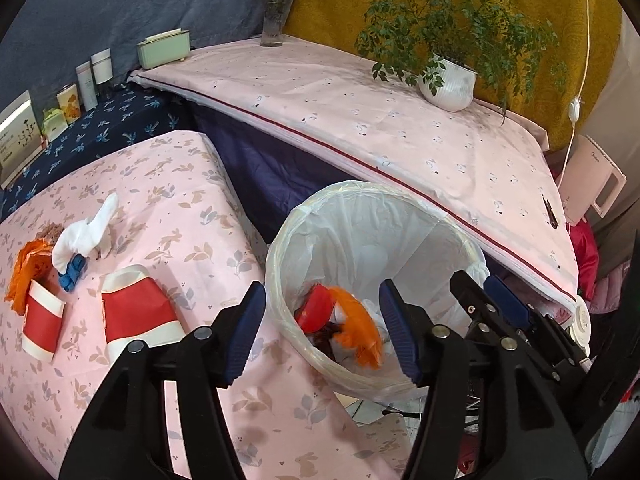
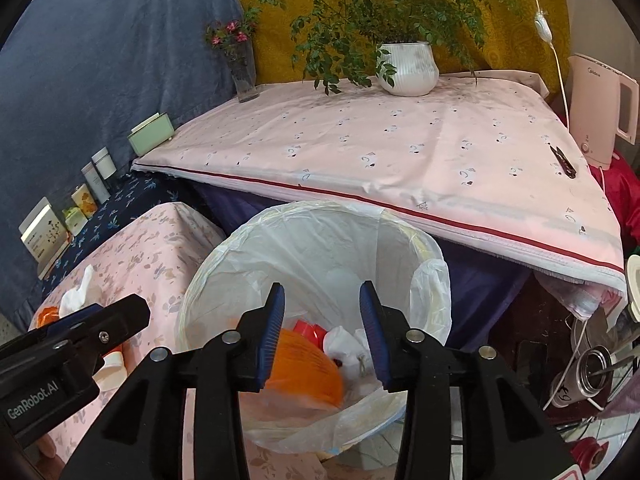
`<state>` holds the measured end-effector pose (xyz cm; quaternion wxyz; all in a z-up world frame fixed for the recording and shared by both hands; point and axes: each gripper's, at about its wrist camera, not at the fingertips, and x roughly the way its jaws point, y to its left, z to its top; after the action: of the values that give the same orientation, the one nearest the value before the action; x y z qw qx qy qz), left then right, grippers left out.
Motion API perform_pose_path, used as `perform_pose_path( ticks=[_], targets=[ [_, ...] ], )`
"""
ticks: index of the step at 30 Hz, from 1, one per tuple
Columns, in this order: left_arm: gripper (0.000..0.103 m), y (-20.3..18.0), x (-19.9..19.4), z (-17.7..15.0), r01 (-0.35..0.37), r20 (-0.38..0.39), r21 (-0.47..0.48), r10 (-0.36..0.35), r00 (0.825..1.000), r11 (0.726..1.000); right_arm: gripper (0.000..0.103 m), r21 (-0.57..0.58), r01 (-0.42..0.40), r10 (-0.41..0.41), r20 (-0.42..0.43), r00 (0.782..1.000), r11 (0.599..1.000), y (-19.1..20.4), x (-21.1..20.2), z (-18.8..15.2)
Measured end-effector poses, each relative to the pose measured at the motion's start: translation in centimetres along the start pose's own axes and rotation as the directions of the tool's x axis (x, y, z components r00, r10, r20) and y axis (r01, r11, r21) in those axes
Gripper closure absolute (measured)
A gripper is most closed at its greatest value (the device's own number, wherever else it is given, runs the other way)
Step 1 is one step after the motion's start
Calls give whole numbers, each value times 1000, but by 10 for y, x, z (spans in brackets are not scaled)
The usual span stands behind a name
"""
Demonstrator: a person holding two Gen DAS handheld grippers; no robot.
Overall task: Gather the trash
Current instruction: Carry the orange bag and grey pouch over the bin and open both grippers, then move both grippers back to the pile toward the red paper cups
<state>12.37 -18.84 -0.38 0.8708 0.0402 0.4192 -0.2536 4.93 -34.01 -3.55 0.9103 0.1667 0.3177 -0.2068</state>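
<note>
A bin [image 1: 280,280] [image 2: 208,280] with a white liner stands beside the pink floral table [image 1: 208,216]. Inside it lie an orange bag [image 1: 358,322] [image 2: 306,364], a red cup [image 1: 318,306] [image 2: 306,328] and white tissue [image 2: 344,346]. My left gripper [image 1: 322,286] [image 2: 120,314] hangs open over the bin's near rim with nothing between its fingers. My right gripper [image 2: 322,286] [image 1: 478,280] is open above the bin's mouth, empty too. On the table to the left lie two red-and-white paper cups [image 1: 138,312] [image 1: 42,320], a white tissue [image 1: 86,234], a blue scrap [image 1: 72,272] and an orange bag [image 1: 30,268].
Behind the bin a higher table under a pale pink cloth [image 2: 400,152] carries a potted plant [image 2: 408,68], a glass vase with flowers [image 2: 244,76] and a green box [image 2: 150,134]. Bottles and cartons [image 1: 76,88] line the far left. A white kettle [image 2: 600,108] stands at right, with clutter below.
</note>
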Motion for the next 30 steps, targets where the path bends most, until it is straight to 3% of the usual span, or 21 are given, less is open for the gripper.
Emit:
perform_pose_path(
  ticks=[30],
  targets=[
    [47,42,-26,-3,-44,37,-70,47,998,997,53,-89,-44,46,19,999,995,53,-21,-1]
  ],
)
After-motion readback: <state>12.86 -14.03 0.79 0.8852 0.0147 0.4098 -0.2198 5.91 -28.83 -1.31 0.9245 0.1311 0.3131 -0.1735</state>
